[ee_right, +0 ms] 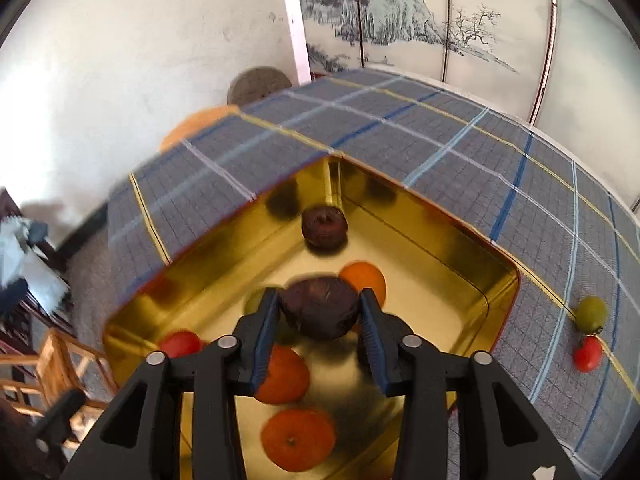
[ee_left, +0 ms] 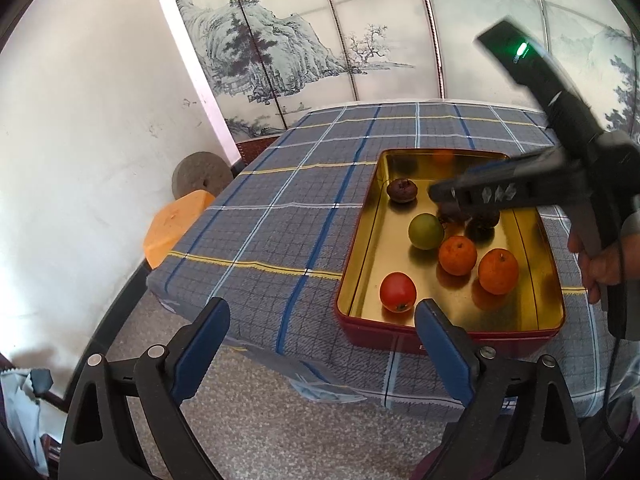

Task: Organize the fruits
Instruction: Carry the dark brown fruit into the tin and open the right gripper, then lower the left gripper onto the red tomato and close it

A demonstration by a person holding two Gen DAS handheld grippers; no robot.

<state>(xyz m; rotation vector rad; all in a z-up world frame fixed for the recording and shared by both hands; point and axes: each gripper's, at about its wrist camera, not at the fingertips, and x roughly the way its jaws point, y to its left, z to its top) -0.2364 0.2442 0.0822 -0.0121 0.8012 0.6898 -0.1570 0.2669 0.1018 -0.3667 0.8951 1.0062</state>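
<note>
Lowering the dark fruit (ee_right: 320, 312) into the tin (ee_left: 362, 236) is the step I judge to be in hand. The right gripper (ee_right: 319, 296) hangs over the middle of the tin with that fruit between its pads. The left pad looks to be touching it and the right pad is very close. Motion blur hides the contact, so I cannot tell whether the grip is on or already slack. To do this well I would bring it low over bare gold floor, between the other dark fruit (ee_right: 324, 226) and the oranges (ee_left: 458, 255), and part the pads only slightly. A round fruit dropped from height would likely roll and knock its neighbours. Then I would lift straight up.

My left gripper (ee_left: 322, 308) is spread wide with nothing in it, poised just off the tin's near wall, clear of the work.

The left view lays out the whole tin: a red fruit (ee_left: 398, 292) nearest, a green one (ee_left: 426, 231), two oranges and a dark fruit at the back, though the right gripper hides what it carries. Only the right view shows that fruit between the pads. It also shows two stragglers out on the cloth (ee_right: 460, 152), one green (ee_right: 591, 314) and one red (ee_right: 587, 354), touching each other and well apart from the tin. By my reckoning those are left to collect.
</note>
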